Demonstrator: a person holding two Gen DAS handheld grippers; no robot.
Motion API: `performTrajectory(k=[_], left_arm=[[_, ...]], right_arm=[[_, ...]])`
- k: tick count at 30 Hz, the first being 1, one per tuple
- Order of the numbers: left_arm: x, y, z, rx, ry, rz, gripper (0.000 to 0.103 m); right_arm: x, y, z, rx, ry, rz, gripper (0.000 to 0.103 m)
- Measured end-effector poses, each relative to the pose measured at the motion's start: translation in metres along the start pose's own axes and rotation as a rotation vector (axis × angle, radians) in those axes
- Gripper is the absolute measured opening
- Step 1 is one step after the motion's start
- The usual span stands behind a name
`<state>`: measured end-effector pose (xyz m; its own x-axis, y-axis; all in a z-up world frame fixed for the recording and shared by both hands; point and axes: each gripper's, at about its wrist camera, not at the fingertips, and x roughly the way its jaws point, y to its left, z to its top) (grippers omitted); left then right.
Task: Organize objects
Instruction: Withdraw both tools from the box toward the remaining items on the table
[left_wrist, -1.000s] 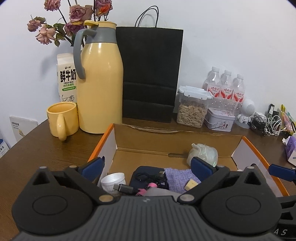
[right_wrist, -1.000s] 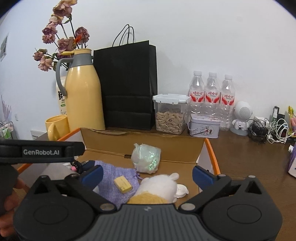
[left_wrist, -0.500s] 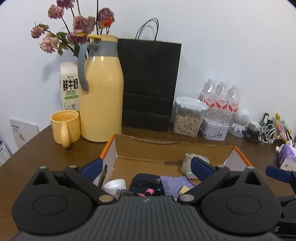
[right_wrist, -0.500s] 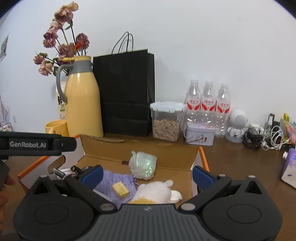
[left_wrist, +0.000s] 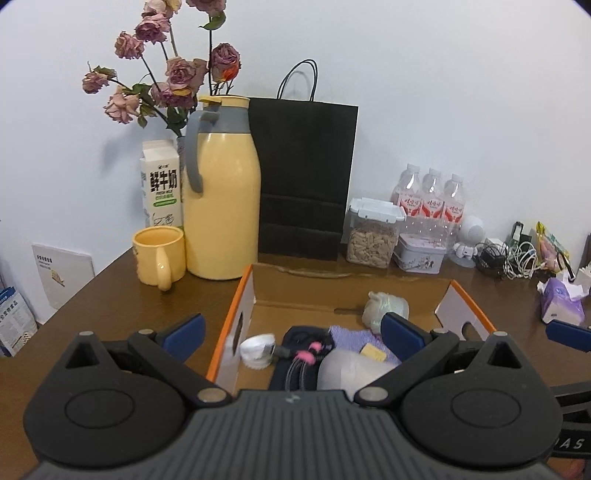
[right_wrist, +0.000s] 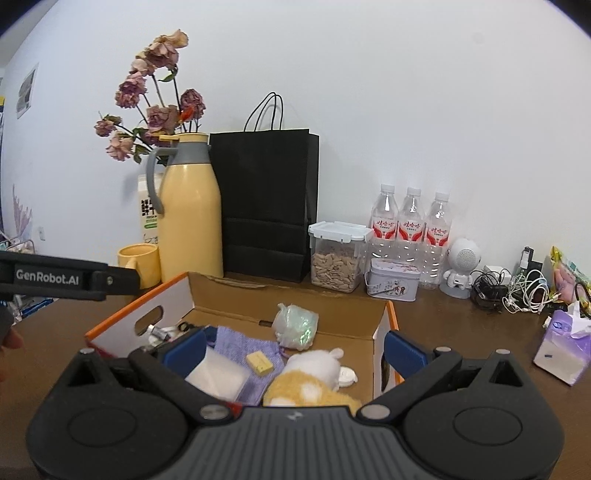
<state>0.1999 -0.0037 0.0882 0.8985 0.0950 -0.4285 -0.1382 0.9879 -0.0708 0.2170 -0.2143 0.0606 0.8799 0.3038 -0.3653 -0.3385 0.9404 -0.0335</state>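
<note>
Left jaws: the left gripper (left_wrist: 291, 330) has its blue pads spread wide with nothing between them, hanging over the near-left corner of the box.
Right jaws: the right gripper (right_wrist: 293, 350) is spread just as wide and empty, poised above the near-right end of the box.
Task's things: a cardboard box (left_wrist: 347, 286) with orange edges and white side flaps sits open on the bench (left_wrist: 107, 295), already loaded.
Inside, left view: a white ribbed cap (left_wrist: 256, 349), a dark pouch (left_wrist: 301, 338) with black cables and pink clips, a purple knitted cloth (left_wrist: 351, 334), a small yellow block (left_wrist: 373, 352).
Inside, right view: a soft white and orange plush toy (right_wrist: 314, 376), a crinkly pale green plastic bundle (right_wrist: 297, 325) against the far wall, a clear flat packet (right_wrist: 218, 376).
Step in hand: judging by the full box and empty jaws, this looks like a pause between placements, or the close of the packing.
Next move: likely a reach out to a loose item, or a tuck of the flaps; the wide spread suits either.
Around: a smooth yellow flask (left_wrist: 221, 192), a matching mug (left_wrist: 159, 254), a milk carton (left_wrist: 160, 188), a matt black paper bag (left_wrist: 306, 181), a tissue pack (right_wrist: 563, 347).
</note>
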Motion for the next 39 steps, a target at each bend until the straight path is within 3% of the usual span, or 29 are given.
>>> performTrajectory(k=[10,18,28,39], left_arm=[[-0.035,0.008,-0.025,0.035,0.052,-0.007,0.103],[-0.054,0.001,-0.066,0.09,0.154,-0.04,0.103],[-0.062,-0.022,-0.124,0.121,0.294,-0.12,0.103],[-0.056,-0.041,-0.151,0.161,0.339,-0.145,0.103]], right_arm=[[-0.041,0.0,-0.021,0.009,0.024,0.002,0.103],[-0.059,-0.004,-0.047,0.013,0.084,0.001,0.103],[-0.068,-0.011,-0.076,0.018,0.16,-0.015,0.103],[-0.068,-0.012,-0.089,0.031,0.195,-0.012,0.103]])
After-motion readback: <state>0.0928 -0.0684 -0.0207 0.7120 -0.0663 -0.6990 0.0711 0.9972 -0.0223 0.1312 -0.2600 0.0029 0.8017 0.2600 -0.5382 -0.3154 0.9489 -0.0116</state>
